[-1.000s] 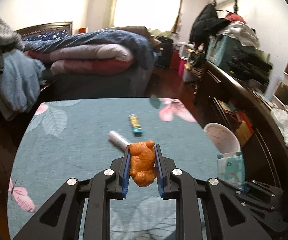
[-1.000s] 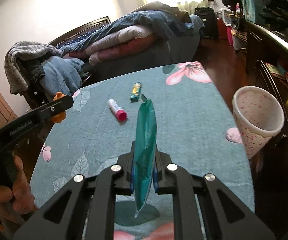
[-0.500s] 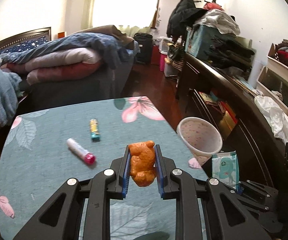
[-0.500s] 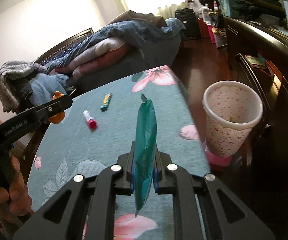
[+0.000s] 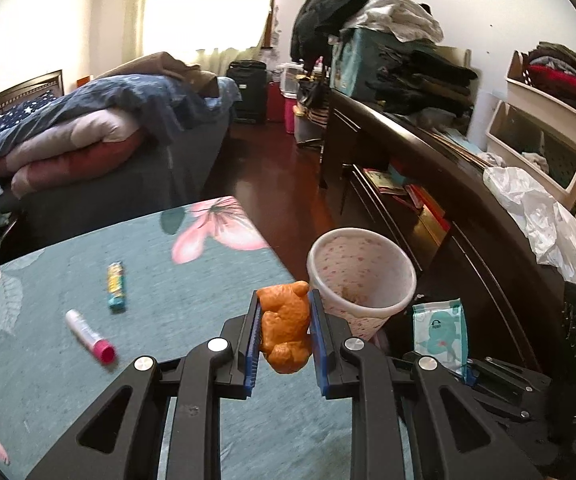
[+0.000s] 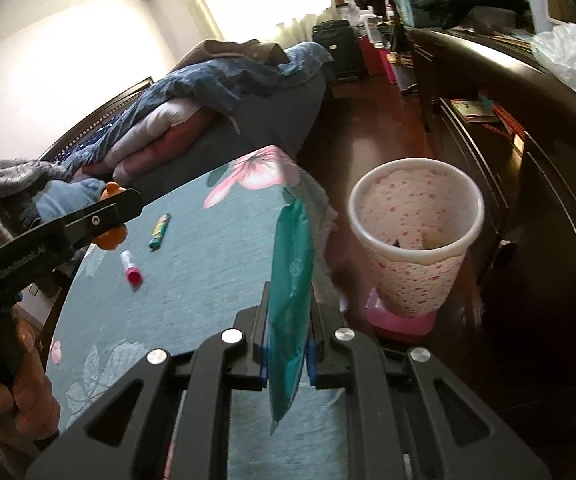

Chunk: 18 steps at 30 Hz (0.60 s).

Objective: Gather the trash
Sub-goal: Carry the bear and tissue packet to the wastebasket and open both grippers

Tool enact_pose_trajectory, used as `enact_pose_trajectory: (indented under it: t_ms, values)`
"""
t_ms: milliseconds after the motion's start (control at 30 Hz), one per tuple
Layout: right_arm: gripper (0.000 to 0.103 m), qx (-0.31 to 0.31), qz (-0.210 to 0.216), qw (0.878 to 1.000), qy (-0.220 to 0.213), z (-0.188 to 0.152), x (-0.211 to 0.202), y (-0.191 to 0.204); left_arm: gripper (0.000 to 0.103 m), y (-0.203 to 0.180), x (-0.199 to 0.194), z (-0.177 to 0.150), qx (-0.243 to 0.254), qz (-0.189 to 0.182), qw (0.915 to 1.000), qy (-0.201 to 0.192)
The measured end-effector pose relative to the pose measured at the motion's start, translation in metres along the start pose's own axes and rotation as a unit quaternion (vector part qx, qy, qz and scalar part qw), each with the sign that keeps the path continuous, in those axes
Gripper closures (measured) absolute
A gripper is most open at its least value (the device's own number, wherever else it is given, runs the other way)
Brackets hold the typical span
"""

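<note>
My left gripper (image 5: 284, 332) is shut on an orange bear-shaped piece of trash (image 5: 285, 330), held over the table's right edge next to the speckled pink-and-white bin (image 5: 362, 276). The same orange piece (image 6: 111, 236) shows between the left gripper's fingers in the right wrist view. My right gripper (image 6: 288, 340) is shut on a flat teal packet (image 6: 291, 280), which stands on edge just left of the bin (image 6: 416, 240) on the floor. In the left wrist view that packet (image 5: 442, 328) shows beyond the bin. A white stick with a pink cap (image 5: 88, 338) and a small teal-and-yellow wrapper (image 5: 116, 284) lie on the table.
The table's teal flowered cloth (image 5: 68, 380) ends just before the bin. A dark wooden dresser (image 5: 468, 208) piled with clothes runs along the right. A bed with folded quilts (image 5: 88, 140) stands behind the table. A hand (image 6: 20, 380) grips the left tool.
Both grippers have swung to the right across the table toward the bin, each keeping its item. The bin now sits much closer and larger in both views.
</note>
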State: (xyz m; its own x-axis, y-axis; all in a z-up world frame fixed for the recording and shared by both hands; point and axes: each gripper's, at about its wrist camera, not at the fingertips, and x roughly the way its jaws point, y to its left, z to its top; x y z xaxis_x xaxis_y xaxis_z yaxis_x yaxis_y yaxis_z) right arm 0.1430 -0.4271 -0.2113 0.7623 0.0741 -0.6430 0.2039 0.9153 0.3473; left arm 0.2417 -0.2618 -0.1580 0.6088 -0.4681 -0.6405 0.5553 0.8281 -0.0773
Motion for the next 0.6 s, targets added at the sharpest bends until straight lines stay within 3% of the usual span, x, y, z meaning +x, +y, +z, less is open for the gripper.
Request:
enact_pose_trajectory:
  t_ms: [600]
  values:
    - [0.089,0.039,-0.057,0.997,-0.019,0.032,0.029,-0.072,0.081,-0.054,0.068,0.032,0.058,-0.021,0.9981,-0.002]
